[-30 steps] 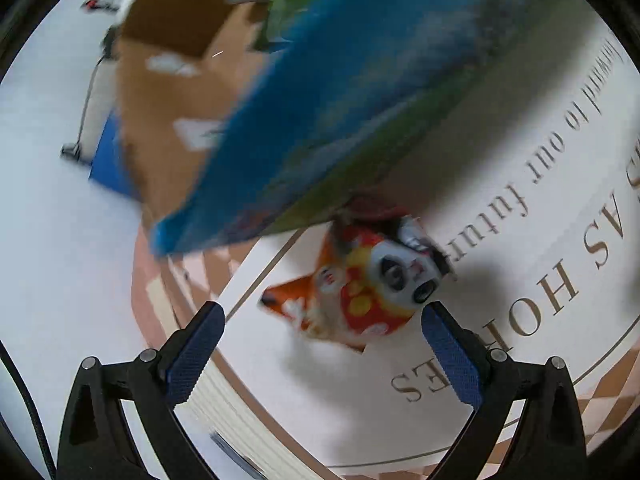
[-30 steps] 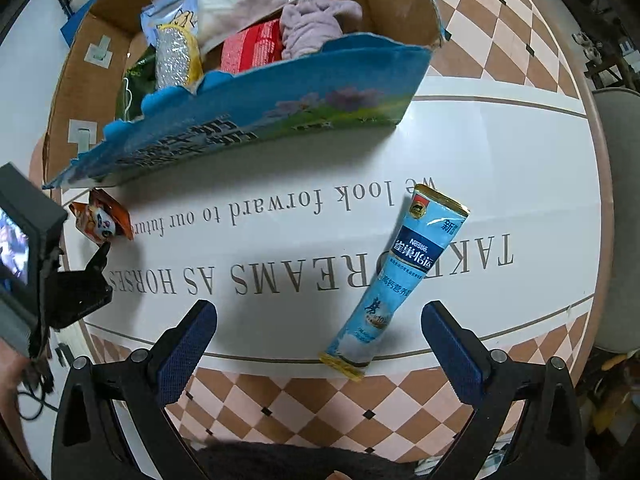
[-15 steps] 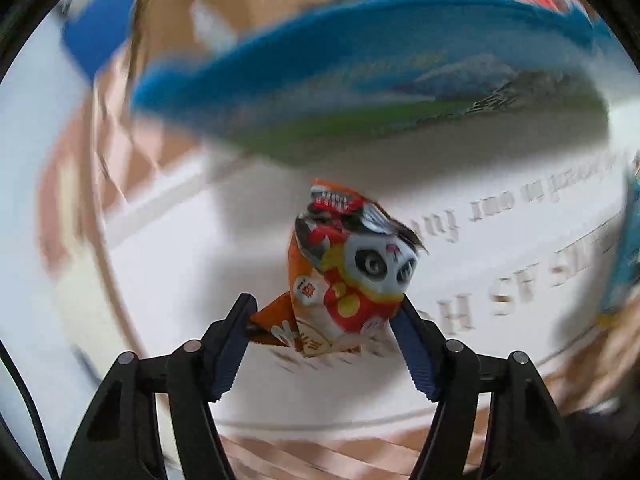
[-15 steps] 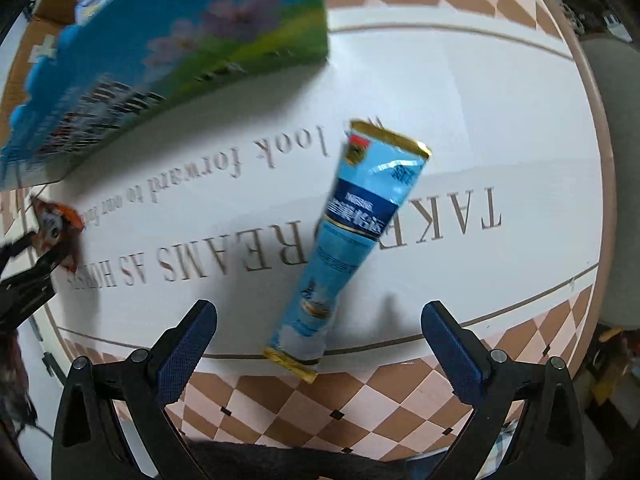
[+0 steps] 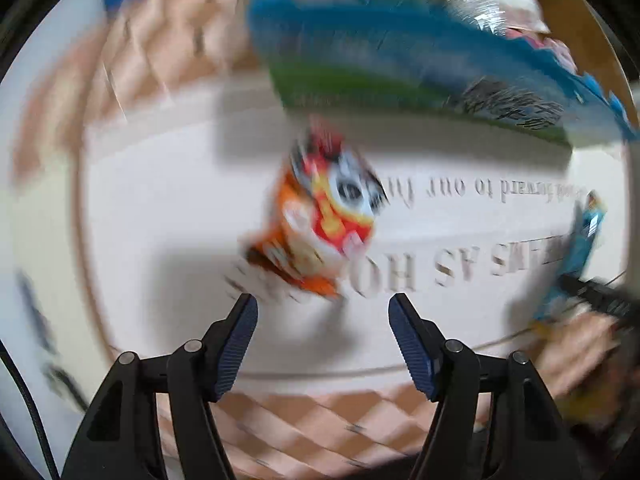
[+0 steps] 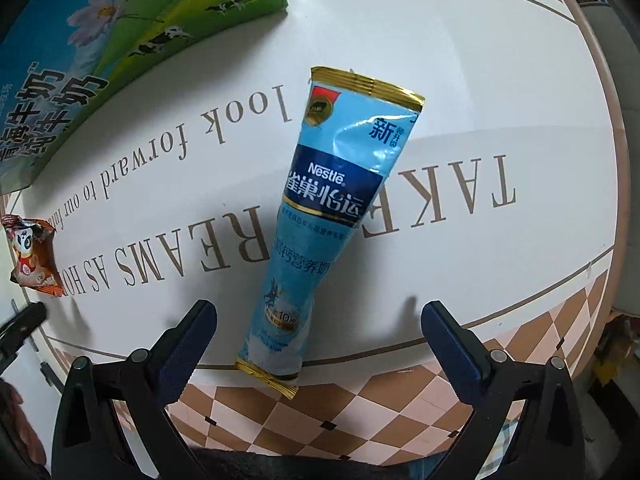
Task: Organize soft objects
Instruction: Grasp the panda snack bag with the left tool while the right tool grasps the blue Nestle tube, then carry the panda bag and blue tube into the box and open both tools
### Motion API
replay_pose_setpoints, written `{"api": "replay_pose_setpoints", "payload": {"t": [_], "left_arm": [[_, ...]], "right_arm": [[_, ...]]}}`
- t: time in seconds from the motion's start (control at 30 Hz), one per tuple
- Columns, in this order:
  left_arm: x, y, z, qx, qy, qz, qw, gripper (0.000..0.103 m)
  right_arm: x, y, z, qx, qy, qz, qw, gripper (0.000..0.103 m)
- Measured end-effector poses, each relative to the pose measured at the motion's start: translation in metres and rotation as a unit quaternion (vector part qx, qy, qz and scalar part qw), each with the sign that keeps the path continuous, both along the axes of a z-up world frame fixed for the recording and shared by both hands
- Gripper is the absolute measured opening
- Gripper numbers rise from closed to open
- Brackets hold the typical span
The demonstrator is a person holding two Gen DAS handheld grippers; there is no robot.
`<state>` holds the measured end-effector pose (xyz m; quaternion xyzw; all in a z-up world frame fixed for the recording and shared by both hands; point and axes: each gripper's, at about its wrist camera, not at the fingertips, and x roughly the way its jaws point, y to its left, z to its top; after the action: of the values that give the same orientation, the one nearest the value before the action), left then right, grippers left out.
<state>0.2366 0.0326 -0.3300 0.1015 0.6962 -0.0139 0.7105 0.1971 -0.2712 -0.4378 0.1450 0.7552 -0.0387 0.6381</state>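
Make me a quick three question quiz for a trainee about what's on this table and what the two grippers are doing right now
1. True or false: the right gripper is shut on the blue Nestle sachet.
2. Which item lies in front of the left gripper? A) a purple cloth B) the orange panda snack packet C) a spoon
3. Fill in: the sachet lies on the white mat across the printed word ____.

Key
1. False. Its jaws stand open, one on each side of the sachet's lower end.
2. B. The packet lies just beyond the open fingers, ungripped.
3. DREAMS. The sachet covers the first letter.
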Motion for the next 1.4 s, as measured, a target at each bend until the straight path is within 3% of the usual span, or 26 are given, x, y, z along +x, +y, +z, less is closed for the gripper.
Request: {"api": "replay_pose_setpoints", "payload": {"t": [0.07, 0.13, 0.33, 0.43, 0.5, 0.57, 0.7, 0.77, 0.83, 1.0, 1.13, 1.4], "left_arm": [[0.008, -0.012, 0.006, 0.048, -0.029, -0.046, 0.9974, 0.069], [0.018, -0.025, 0.002, 0.058, -0.032, -0.076, 0.9950, 0.070], [0.028, -0.055, -0.042, 0.099, 0.008, -0.135, 0.9859, 0.070], [0.025, -0.061, -0.054, 0.102, 0.024, -0.135, 0.9852, 0.070], [0.023, -0.061, -0.054, 0.089, 0.028, -0.118, 0.9886, 0.068], [0.020, -0.057, -0.055, 0.060, 0.039, -0.087, 0.9937, 0.052], [0.007, -0.046, -0.054, 0.001, 0.062, -0.013, 0.9980, 0.052], [0.001, -0.040, -0.054, -0.020, 0.063, 0.015, 0.9977, 0.052], [-0.006, -0.038, -0.052, -0.039, 0.062, 0.038, 0.9966, 0.051], [-0.019, -0.023, -0.050, -0.086, 0.066, 0.076, 0.9912, 0.049], [-0.029, -0.029, -0.032, -0.104, 0.055, 0.080, 0.9898, 0.048], [-0.043, -0.077, 0.057, -0.162, 0.009, 0.053, 0.9853, 0.048]], "right_arm": [[0.001, -0.001, -0.002, 0.000, 0.000, 0.002, 1.000, 0.103], [0.004, 0.004, -0.006, 0.001, 0.001, 0.006, 1.000, 0.103], [0.003, 0.017, -0.015, 0.001, 0.013, 0.025, 1.000, 0.103], [-0.002, 0.027, -0.018, 0.000, 0.017, 0.032, 0.999, 0.103], [-0.004, 0.031, -0.019, 0.000, 0.016, 0.035, 0.999, 0.102], [-0.007, 0.037, -0.020, -0.009, 0.013, 0.040, 0.999, 0.092], [-0.016, 0.047, -0.015, -0.036, -0.013, 0.062, 0.997, 0.075], [-0.020, 0.050, -0.009, -0.037, -0.024, 0.064, 0.997, 0.049], [-0.022, 0.054, -0.005, -0.043, -0.026, 0.070, 0.996, 0.030], [-0.033, 0.053, -0.002, -0.024, -0.027, 0.078, 0.996, 0.022], [-0.040, 0.066, 0.016, -0.004, -0.036, 0.082, 0.996, 0.020], [-0.052, 0.074, 0.085, 0.048, -0.092, 0.103, 0.989, 0.020]]}}
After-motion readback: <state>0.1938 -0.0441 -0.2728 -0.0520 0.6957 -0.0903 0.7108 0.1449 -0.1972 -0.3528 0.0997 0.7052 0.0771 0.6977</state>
